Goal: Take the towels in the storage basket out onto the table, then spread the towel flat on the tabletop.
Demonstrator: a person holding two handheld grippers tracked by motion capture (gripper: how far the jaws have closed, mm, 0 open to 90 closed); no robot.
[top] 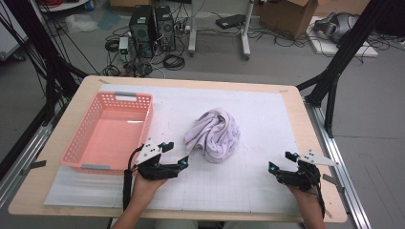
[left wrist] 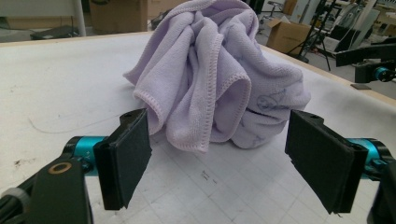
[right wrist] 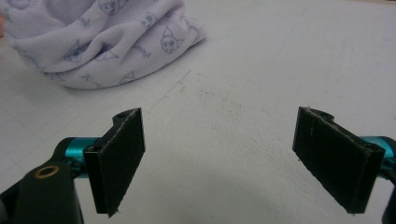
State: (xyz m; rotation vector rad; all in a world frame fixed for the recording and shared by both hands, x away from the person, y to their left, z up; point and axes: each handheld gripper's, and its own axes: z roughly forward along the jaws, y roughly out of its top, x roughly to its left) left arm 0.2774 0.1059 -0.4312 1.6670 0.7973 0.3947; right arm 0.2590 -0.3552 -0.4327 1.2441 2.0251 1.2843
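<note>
**Both grippers open beside a crumpled towel**

Loosely bunched, the lilac towel [top: 216,134] sits in a heap near the middle of the white gridded mat [top: 267,109] that covers the wooden table [top: 313,143]. Its hemmed folds stand up in ridges, and the right gripper view shows a faint print of small cat faces on the cloth (pale blue on lilac).

The left gripper [top: 175,154] is held low over the mat just left of the towel, pointing at it, with its jaws spread wide and nothing between them. In the left gripper view the towel [left wrist: 219,79] rises directly ahead of the two black pads [left wrist: 125,156], near them but not touching.

The right gripper [top: 282,161] is well apart from the towel, toward the table's right side, and its jaws also stand wide apart and empty. In the right gripper view they frame bare mat, with the towel [right wrist: 98,37] off at the upper left.

A pink slatted basket [top: 83,138] rests on the mat's left part, just beside the left gripper.
</note>
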